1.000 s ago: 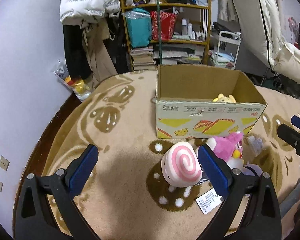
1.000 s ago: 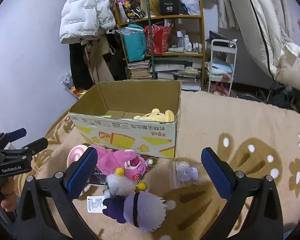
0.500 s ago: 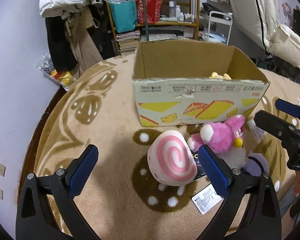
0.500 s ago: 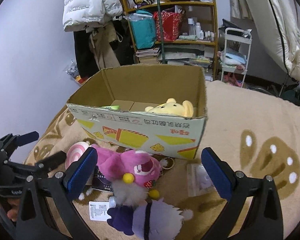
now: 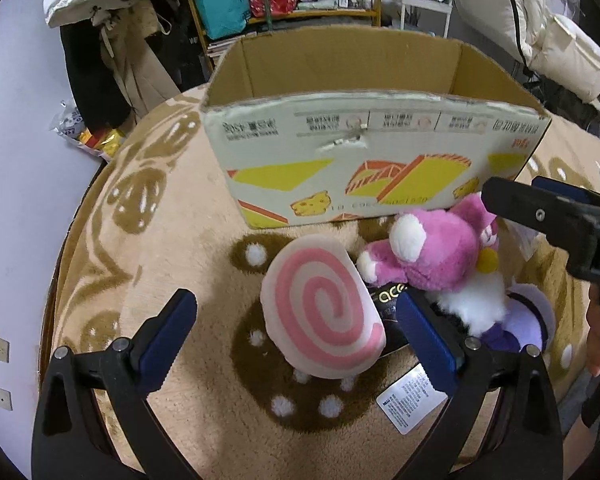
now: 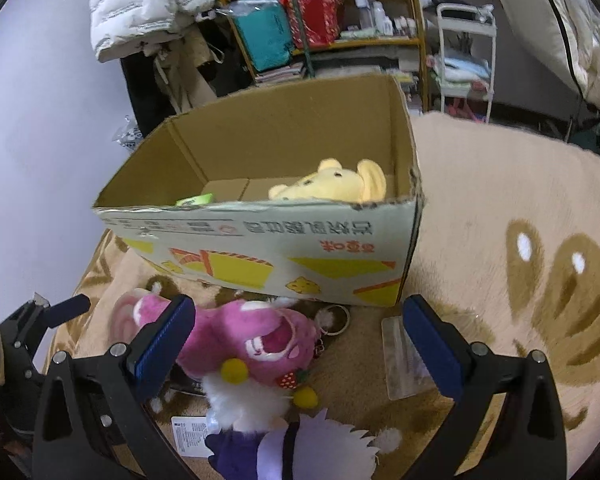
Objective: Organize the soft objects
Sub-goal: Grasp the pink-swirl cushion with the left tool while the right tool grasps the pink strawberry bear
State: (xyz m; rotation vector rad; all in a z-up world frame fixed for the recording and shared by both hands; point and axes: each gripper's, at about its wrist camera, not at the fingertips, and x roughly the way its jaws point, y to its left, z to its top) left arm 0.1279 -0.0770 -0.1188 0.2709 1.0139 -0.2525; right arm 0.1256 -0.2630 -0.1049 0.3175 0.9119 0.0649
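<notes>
A pink-and-white swirl plush (image 5: 324, 308) lies on the beige rug between the open jaws of my left gripper (image 5: 296, 340). A pink bear plush (image 5: 436, 248) (image 6: 256, 344) lies right of it, with a purple-and-white plush (image 5: 520, 324) (image 6: 300, 448) beside it. My right gripper (image 6: 300, 344) is open, its jaws around the pink bear from above; it also shows in the left wrist view (image 5: 540, 212). The open cardboard box (image 5: 376, 136) (image 6: 284, 240) stands just behind the plushes and holds a yellow plush (image 6: 336, 182).
A clear plastic bag (image 6: 404, 352) and a key ring (image 6: 332, 318) lie on the rug by the box. A white tag (image 5: 412, 400) lies near my left gripper. A shelf (image 6: 324, 24), hung coats (image 5: 100, 40) and a white cart (image 6: 464, 52) stand behind.
Both grippers have moved forward and down toward the plushes. The swirl plush now lies between the left jaws, and the pink bear between the right jaws. Both stay open.
</notes>
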